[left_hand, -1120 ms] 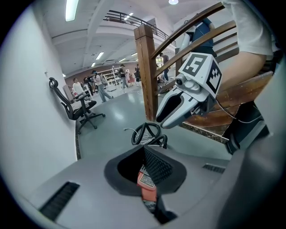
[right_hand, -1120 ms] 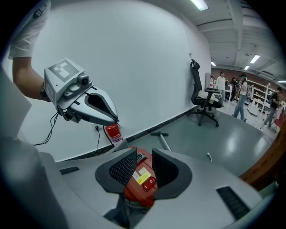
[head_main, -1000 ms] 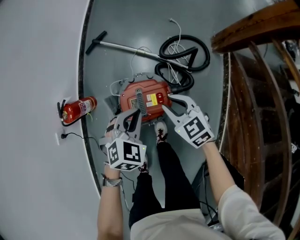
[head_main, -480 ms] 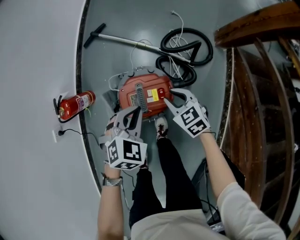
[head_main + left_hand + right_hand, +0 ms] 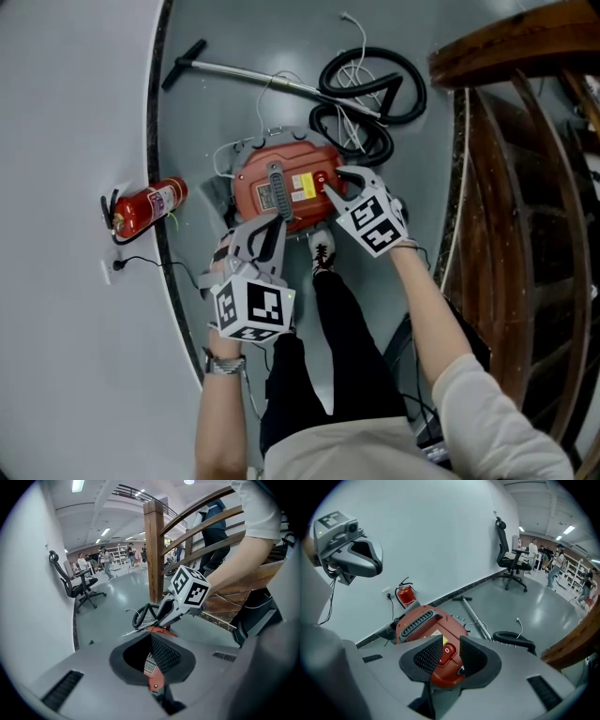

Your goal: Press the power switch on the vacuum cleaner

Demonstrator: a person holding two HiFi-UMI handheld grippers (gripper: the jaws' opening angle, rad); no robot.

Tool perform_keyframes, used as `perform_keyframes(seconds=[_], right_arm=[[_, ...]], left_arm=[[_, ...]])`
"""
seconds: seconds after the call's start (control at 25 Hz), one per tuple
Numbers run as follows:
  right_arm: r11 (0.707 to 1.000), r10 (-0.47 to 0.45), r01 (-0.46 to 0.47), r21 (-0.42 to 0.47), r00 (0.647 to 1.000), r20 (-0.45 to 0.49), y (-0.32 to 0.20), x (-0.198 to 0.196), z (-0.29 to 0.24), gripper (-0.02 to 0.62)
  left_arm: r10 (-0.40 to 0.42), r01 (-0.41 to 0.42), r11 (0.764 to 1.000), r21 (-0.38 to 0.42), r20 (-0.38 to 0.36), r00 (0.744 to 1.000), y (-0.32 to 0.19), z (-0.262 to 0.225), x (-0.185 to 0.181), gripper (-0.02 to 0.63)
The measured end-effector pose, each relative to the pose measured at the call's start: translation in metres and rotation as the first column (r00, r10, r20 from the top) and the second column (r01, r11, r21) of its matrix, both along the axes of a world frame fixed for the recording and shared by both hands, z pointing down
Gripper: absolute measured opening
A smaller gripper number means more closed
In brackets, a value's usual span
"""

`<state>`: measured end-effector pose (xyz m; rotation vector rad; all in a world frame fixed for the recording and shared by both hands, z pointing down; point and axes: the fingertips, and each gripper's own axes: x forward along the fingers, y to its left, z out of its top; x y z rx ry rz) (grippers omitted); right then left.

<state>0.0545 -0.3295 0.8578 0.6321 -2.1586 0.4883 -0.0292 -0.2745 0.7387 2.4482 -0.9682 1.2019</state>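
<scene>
Red vacuum cleaner (image 5: 298, 161) is on the floor (image 5: 211, 122) at your feet, grey handle (image 5: 276, 190) running away from you. Your right gripper (image 5: 336, 180), jaws apart and empty, frames its power switch (image 5: 447, 651). Left gripper (image 5: 265, 232) is gaping too, nothing in it.

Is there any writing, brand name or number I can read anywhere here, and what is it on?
Nothing here is readable.
Yellow label on the red vacuum cleaner: print too small to read.
White label on the fire extinguisher: too small to read.
Left tool and right tool: their cubes carry black-and-white square patterns, no words.
</scene>
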Motion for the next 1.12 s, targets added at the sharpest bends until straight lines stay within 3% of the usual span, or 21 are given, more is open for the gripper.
perform_keyframes(seconds=[1.12], right_arm=[[0.986, 0.021, -0.031, -0.166, 0.998, -0.061, -0.002, 0.000, 0.065, 0.117]], left_arm=[[-0.026, 0.026, 0.998, -0.051, 0.005, 1.000, 0.012, 0.023, -0.004, -0.002]])
